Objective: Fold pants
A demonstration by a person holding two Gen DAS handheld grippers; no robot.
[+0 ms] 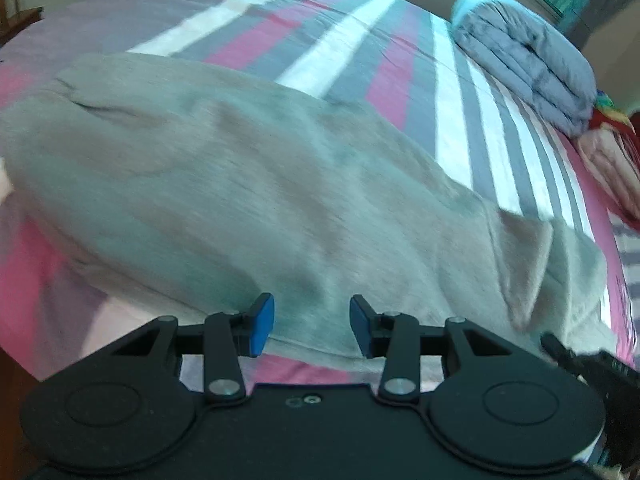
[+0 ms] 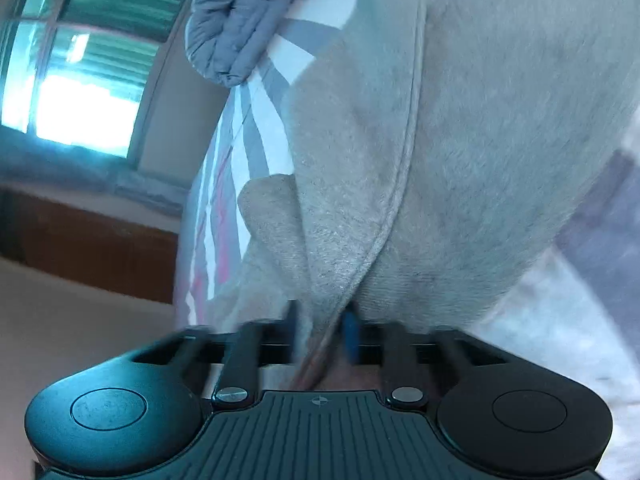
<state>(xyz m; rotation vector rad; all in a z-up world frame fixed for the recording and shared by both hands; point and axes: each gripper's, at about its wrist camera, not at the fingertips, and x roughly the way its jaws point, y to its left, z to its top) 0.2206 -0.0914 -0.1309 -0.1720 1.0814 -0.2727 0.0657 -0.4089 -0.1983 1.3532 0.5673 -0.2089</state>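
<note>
Presently we list one pair of grey pants (image 1: pixel 248 184), lying spread across a striped bedsheet (image 1: pixel 344 52) of pink, grey and white, with a pocket lining (image 1: pixel 524 264) turned out near one end. The left gripper (image 1: pixel 312 326) hangs just above the near edge of the cloth with its blue pads (image 1: pixel 262 322) apart and nothing between them. The right gripper (image 2: pixel 324 328) is closed on a seamed fold of the pants, the cloth bunching up from between its fingers; that view is blurred, so we cannot say how deep the bite goes. Also entered: a folded grey quilt (image 1: pixel 528 60) toward the far side of the bed, and red and pink bedding (image 1: pixel 612 160) beside it. Risks, as we judge them: a shallow one-sided grip may slip under a pull; lifting from one end alone may drag and skew the pants rather than fold them; the loose pocket lining may get trapped as a lump inside the fold; the sheet may be pinched along with the cloth.
</note>
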